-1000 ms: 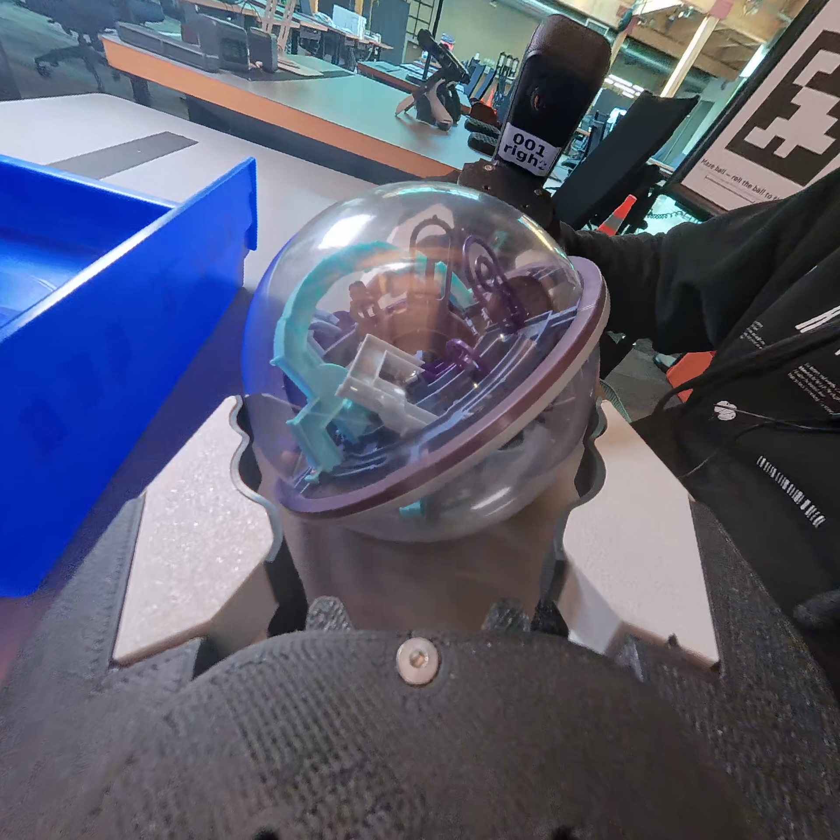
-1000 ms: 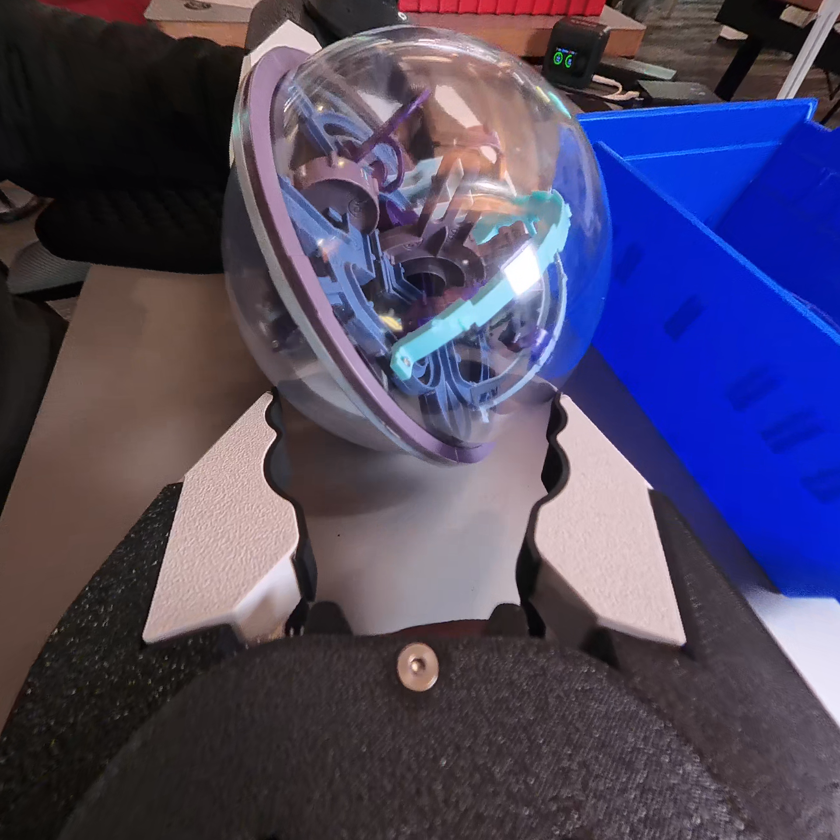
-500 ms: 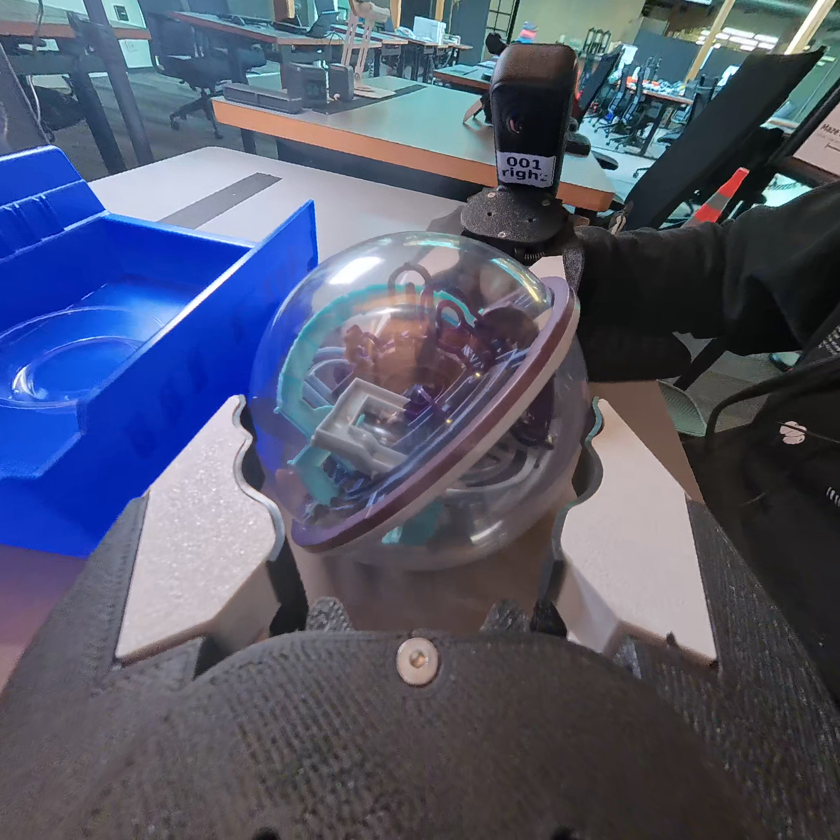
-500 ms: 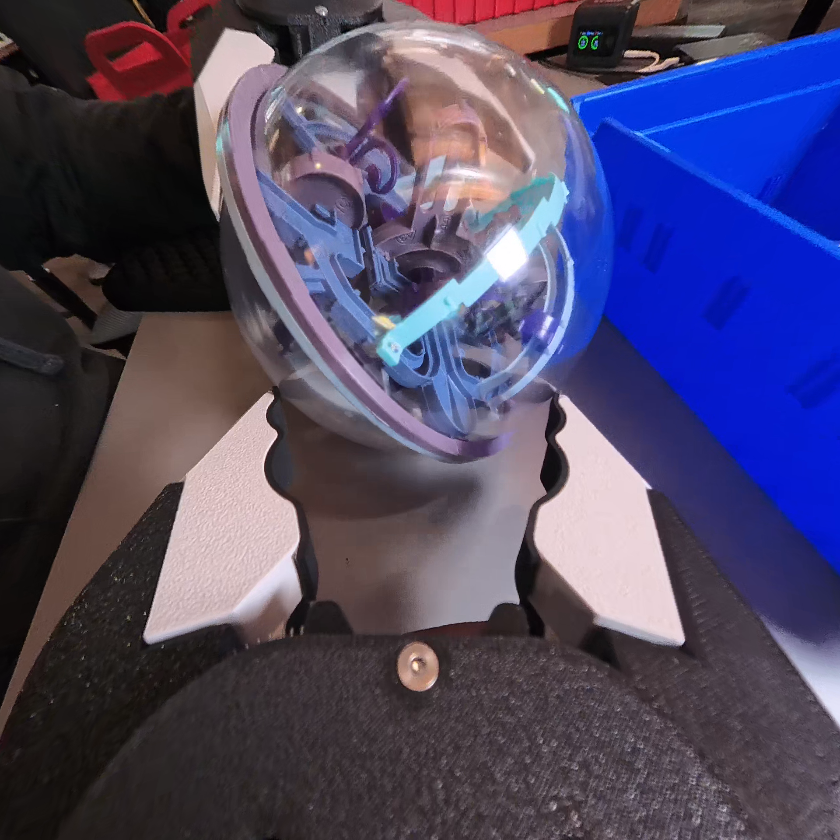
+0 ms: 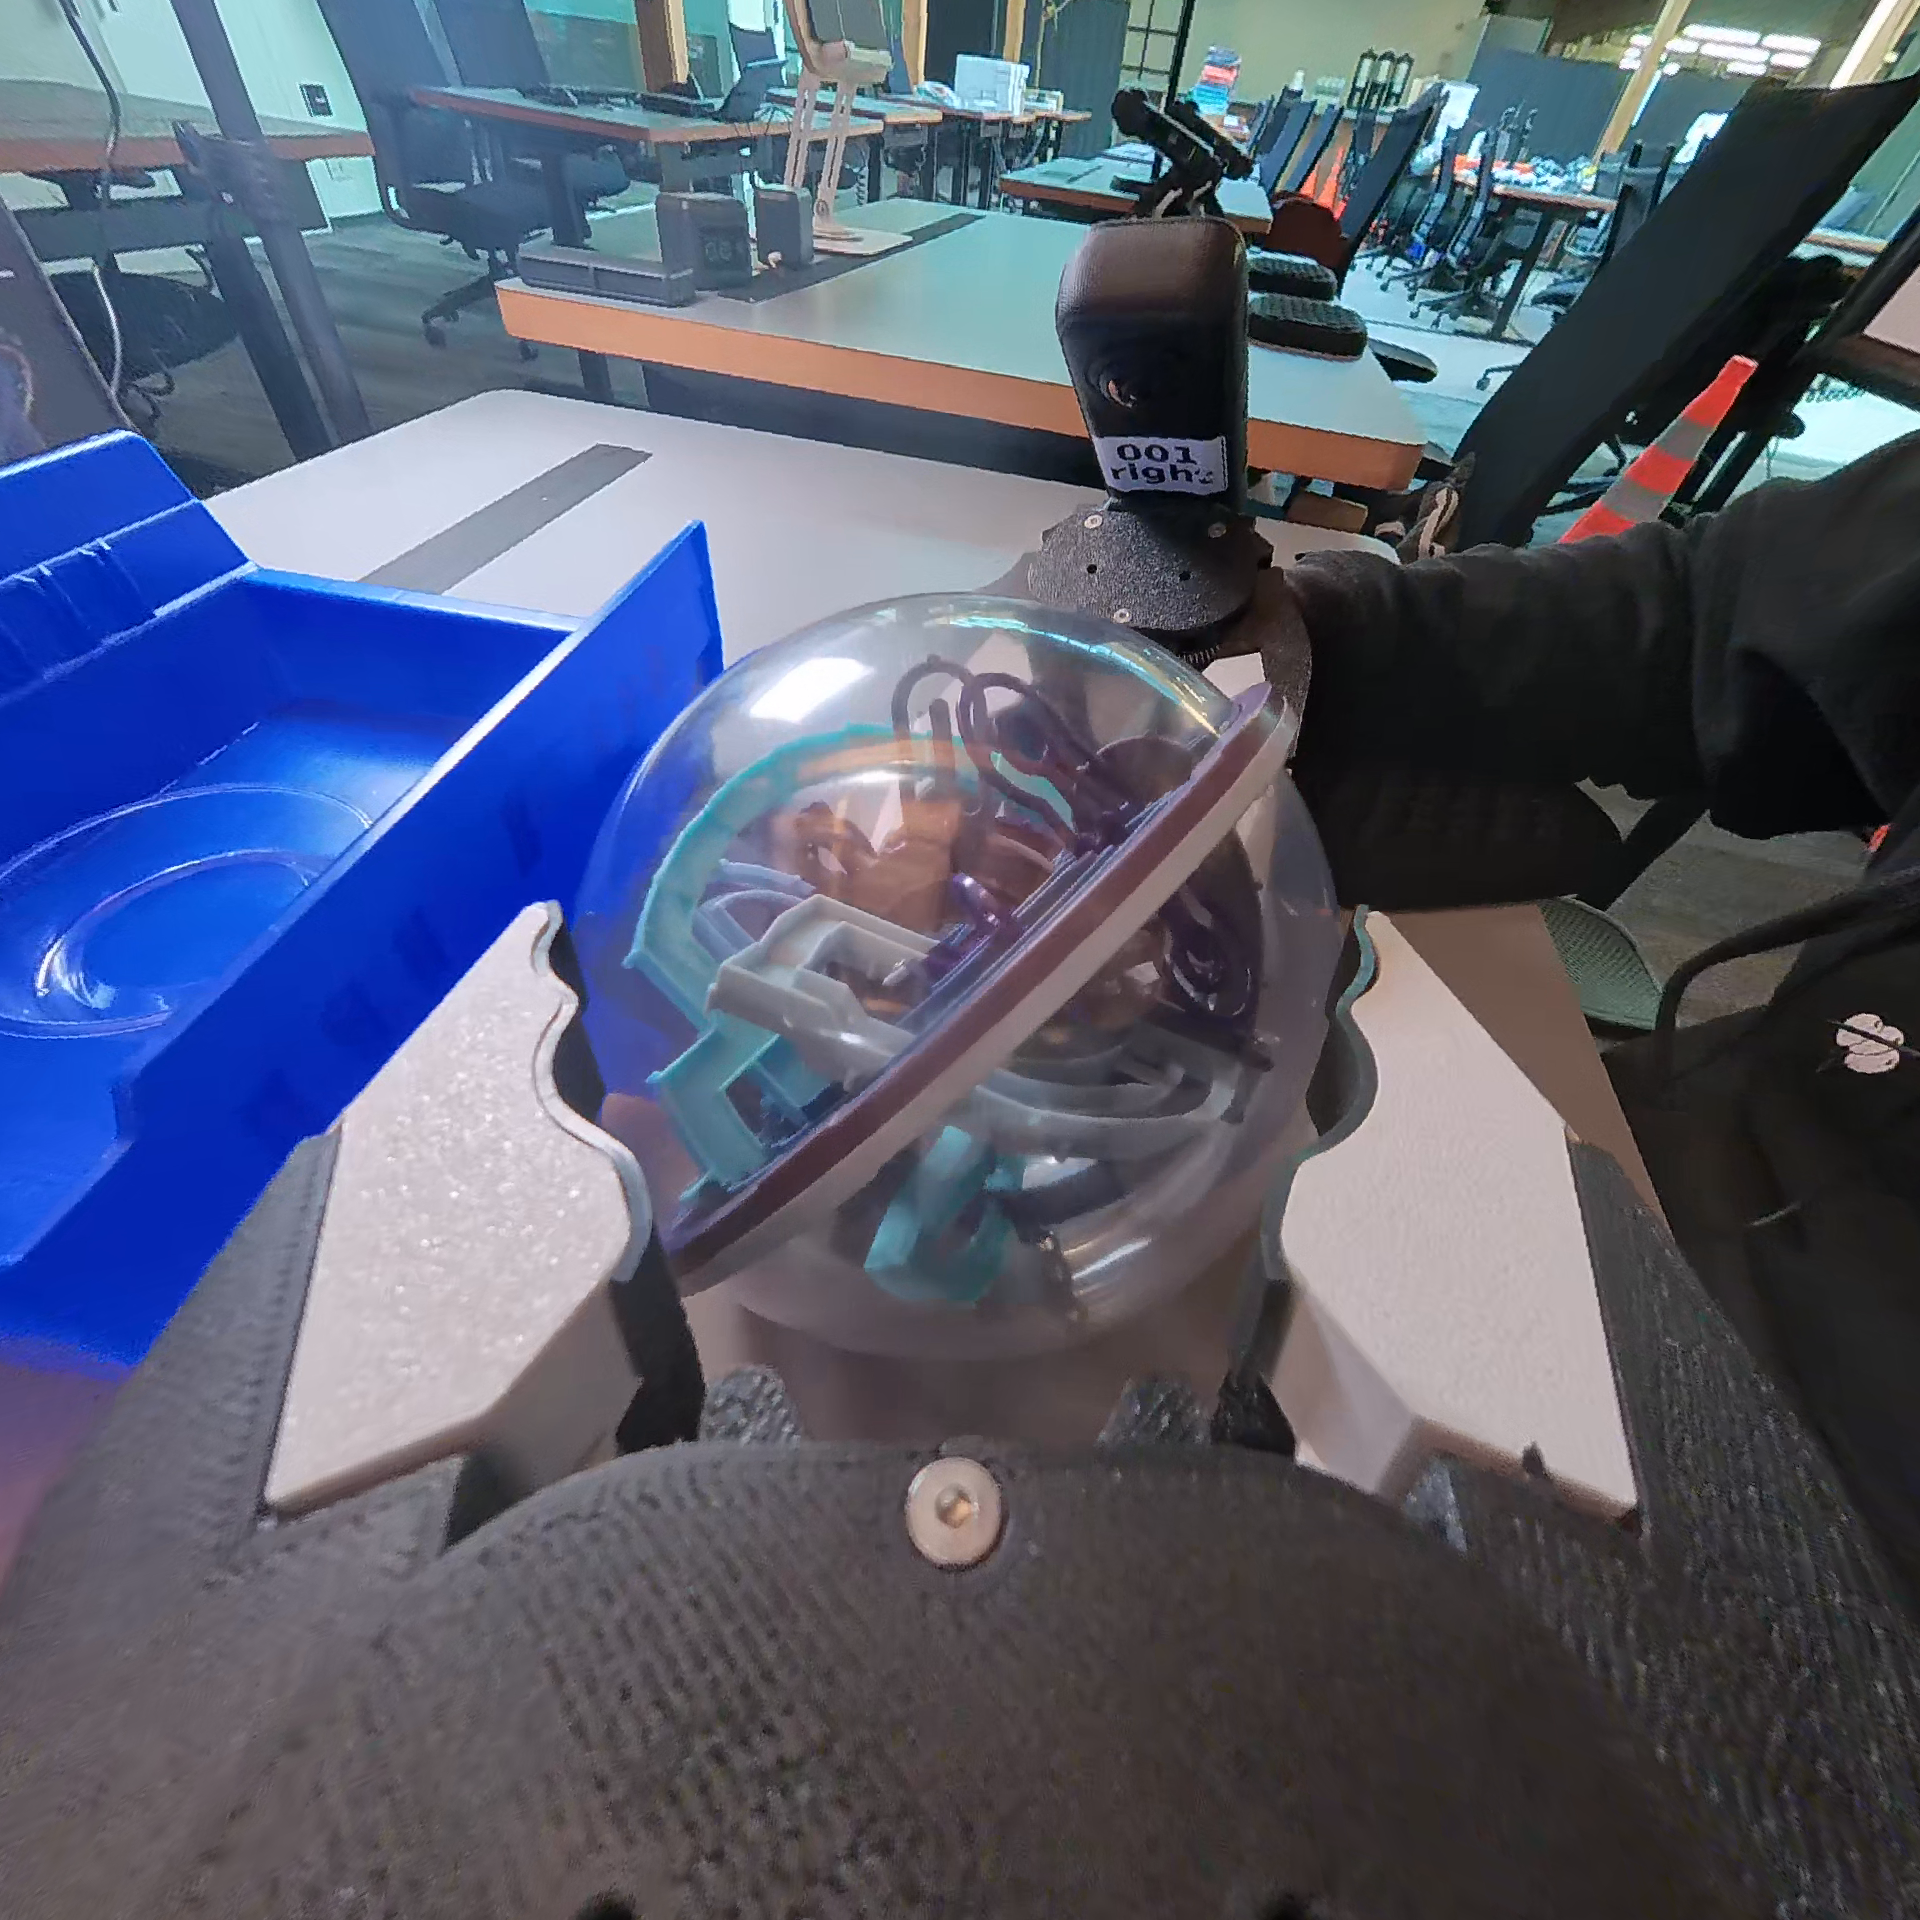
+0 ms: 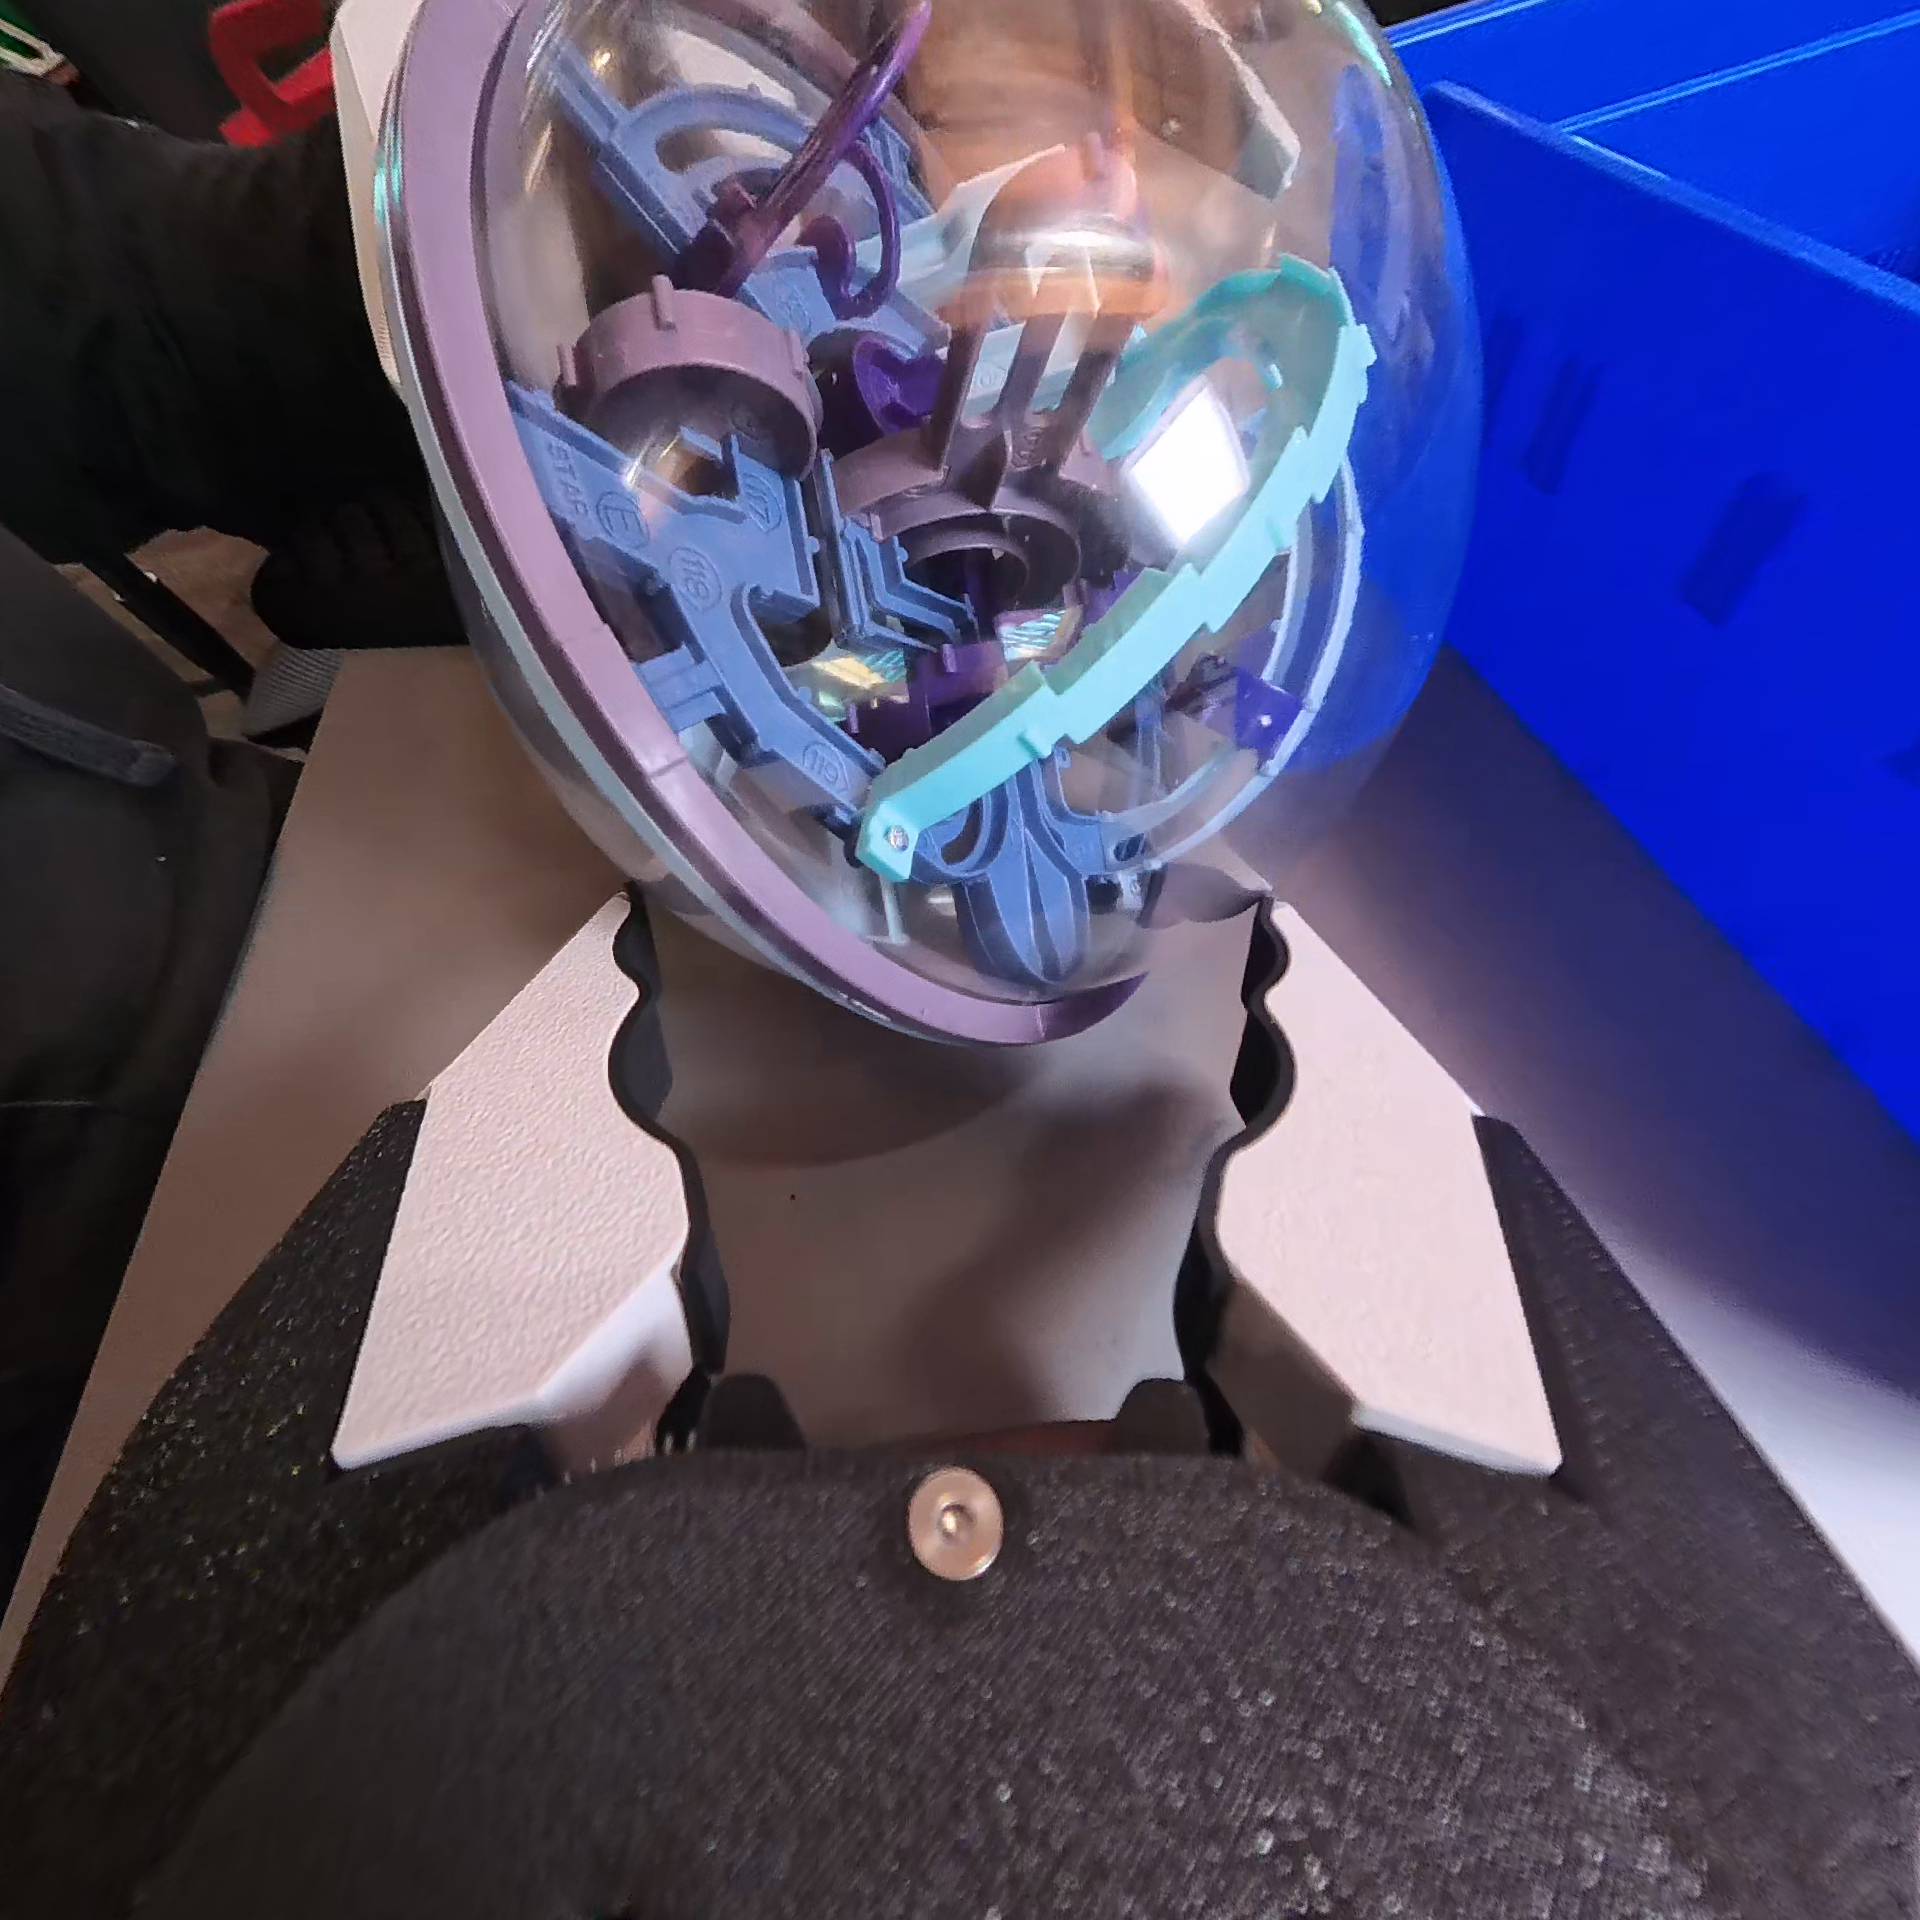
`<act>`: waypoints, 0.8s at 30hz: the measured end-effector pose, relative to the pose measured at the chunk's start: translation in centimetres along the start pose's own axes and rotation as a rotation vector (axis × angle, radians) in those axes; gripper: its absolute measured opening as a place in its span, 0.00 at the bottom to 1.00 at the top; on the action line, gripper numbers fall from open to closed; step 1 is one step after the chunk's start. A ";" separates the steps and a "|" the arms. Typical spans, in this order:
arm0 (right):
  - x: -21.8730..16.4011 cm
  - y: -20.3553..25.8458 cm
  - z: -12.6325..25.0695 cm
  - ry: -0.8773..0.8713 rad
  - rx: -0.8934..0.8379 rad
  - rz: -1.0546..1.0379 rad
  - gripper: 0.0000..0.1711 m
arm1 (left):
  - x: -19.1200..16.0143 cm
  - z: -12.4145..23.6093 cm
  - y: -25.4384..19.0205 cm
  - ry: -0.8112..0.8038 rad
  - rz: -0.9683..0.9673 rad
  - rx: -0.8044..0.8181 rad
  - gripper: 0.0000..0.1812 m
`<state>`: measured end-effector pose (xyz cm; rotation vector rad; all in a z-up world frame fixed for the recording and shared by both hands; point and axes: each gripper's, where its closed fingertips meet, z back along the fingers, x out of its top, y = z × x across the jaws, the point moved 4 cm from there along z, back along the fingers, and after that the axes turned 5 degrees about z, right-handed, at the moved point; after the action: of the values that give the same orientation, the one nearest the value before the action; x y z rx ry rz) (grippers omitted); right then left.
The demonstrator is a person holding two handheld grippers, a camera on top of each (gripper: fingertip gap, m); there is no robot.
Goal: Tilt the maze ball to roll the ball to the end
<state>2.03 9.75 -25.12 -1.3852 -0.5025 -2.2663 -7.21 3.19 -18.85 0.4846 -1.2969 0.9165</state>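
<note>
Nearby, blue bin (image 5: 312, 790) beside tilted maze ball (image 5: 956, 966), both claws gripping.

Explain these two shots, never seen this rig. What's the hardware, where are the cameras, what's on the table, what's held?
No robot arm: a person holds a two-finger gripper in each hand, each with a wide-angle camera looking along its fingers.

The left wrist view shows the left gripper, its fingers cradling the maze ball, a clear sphere with coloured tracks inside and a tilted purple rim. Beyond it are the other gripper's camera post and a dark sleeve.

The right wrist view shows the right gripper at the same sphere from the opposite side. A blue bin sits on the pale table.
</note>
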 end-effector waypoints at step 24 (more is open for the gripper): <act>-0.7 -0.9 1.2 0.067 -0.148 0.086 0.35 | 0.4 -0.1 0.8 -0.009 0.022 0.120 0.75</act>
<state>2.73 11.24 -25.31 -1.3676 -0.2535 -2.3101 -7.81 3.87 -18.64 0.5695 -1.2621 1.0156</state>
